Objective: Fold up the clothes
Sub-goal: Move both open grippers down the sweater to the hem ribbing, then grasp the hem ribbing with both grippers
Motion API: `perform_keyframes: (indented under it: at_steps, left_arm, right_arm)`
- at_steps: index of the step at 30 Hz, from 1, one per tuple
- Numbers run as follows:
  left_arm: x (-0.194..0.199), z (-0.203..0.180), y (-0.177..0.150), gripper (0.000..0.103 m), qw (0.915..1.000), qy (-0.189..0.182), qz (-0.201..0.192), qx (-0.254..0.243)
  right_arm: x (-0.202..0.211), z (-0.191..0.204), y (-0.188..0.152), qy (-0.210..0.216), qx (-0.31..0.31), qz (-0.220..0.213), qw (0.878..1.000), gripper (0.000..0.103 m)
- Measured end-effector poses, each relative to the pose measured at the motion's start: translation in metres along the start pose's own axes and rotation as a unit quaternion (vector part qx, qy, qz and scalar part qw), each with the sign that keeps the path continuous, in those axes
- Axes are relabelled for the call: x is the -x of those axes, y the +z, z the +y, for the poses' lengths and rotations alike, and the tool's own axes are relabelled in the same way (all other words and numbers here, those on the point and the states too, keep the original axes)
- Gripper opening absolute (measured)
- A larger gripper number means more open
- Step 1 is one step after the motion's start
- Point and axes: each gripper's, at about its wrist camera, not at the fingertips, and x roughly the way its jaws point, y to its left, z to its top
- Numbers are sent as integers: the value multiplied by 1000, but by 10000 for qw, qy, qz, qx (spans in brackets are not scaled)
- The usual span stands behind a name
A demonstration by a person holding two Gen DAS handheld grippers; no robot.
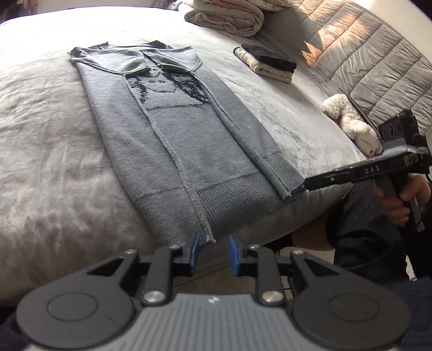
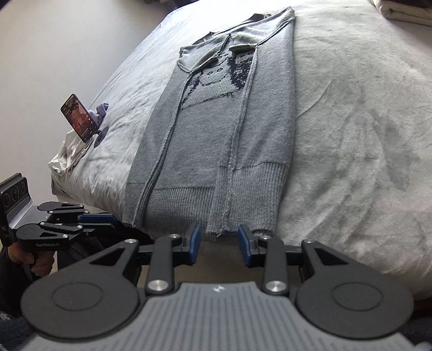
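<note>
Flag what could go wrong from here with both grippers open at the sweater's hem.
1. The grey sweater has both sleeves folded lengthwise over the body; a bite at the ribbed hem might catch only the top layer, so the sleeves could slide open.
2. The left gripper and right gripper are at different hem points, so an uneven lift could skew the fold.
3. The hem overhangs the bed edge and may slip.

The sweater point(image 1: 178, 140) lies flat on the bed point(image 1: 48, 135), its hem at the near edge, its neck toward the far side. Both sleeves are folded in over its body. Folded clothes point(image 1: 266, 63) lie beyond its right side, a blanket pile point(image 1: 226, 16) farther back, a phone point(image 2: 78, 117) near the left edge.
</note>
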Motion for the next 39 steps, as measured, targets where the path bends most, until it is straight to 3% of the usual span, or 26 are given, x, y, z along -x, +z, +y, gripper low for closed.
perform_keyframes:
  at_steps: [3,6,12,19,26,29,33,39]
  left_arm:
    - [2,13,2,37,9997,181,82,121]
    - [-2,26,1,38,9988,326,279,234]
    - [-20,54,-1,38,9944,-106,537,899]
    - [-37,71,-2,37,9852,-705,562,1460]
    - [-48,76,-2,36,9770,-1135,579,1711]
    - [-51,76,-2,32,9750,-1220,593,1762]
    - [-50,72,2,11,9728,-1419,540,1748]
    - [-39,63,17,8,9709,-1751,200,1624]
  right_arm:
    - [6,-10,1,-114,-80,-66,9999,36]
    - [10,-20,3,-204,-172,-59,9996,36]
    - [7,-41,8,-280,-440,204,9984,36]
    - [-5,-56,13,55,-766,443,9961,36]
    - [-16,-70,16,605,-1157,558,9899,37]
    - [-19,-71,17,784,-1232,620,9873,33]
    - [-23,-67,19,920,-1198,766,9855,16]
    - [-13,-61,31,1220,-1227,503,9836,12]
